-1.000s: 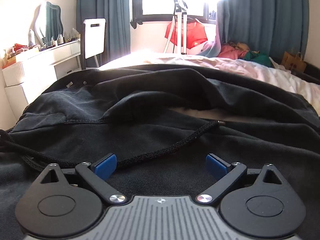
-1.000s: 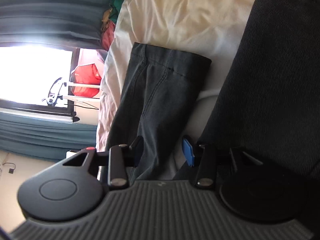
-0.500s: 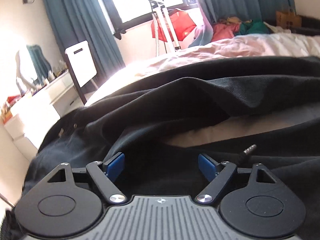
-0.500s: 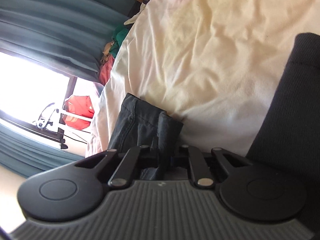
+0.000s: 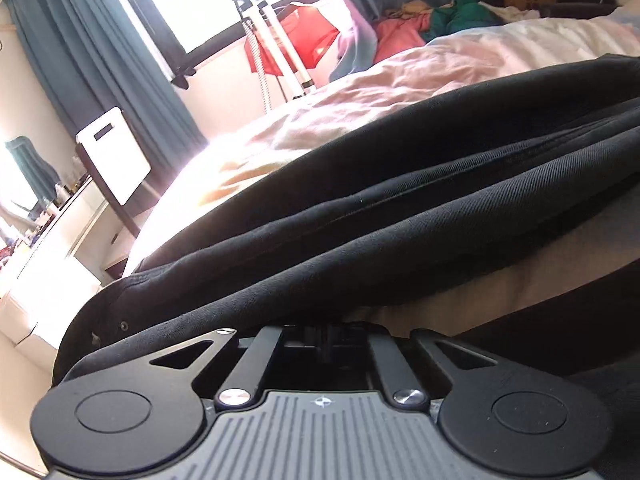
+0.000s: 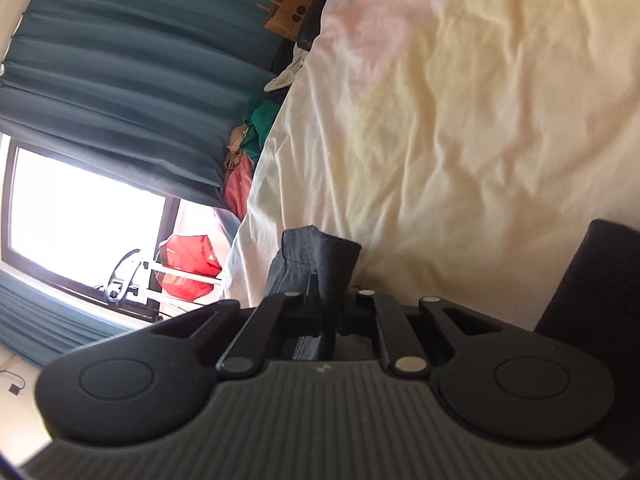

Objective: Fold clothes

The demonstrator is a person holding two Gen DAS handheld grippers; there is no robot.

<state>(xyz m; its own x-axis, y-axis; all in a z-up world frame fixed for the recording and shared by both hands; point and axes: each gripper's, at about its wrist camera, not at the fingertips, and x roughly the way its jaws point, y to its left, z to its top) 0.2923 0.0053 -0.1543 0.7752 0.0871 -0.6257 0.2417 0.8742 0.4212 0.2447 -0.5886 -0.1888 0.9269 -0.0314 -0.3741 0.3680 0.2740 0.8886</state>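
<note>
The left tool (image 5: 326,330) had its jaws drawn together at the near edge of the black garment (image 5: 400,208); black cloth sat right at the closed tips, but whether a fold was pinched between them could not be told. The garment lay in long folds across the cream bed (image 5: 360,104), reaching from the tool toward the right of the left wrist view. The right tool (image 6: 328,304) was clamped on a dark grey cuff (image 6: 316,256), which stood up between its jaws above the bed's crumpled sheet (image 6: 460,140). More black cloth showed at the right edge of that view. Beyond the bed hung teal curtains (image 6: 120,80), with a red bag (image 6: 188,268) by the bright window (image 6: 80,224).
</note>
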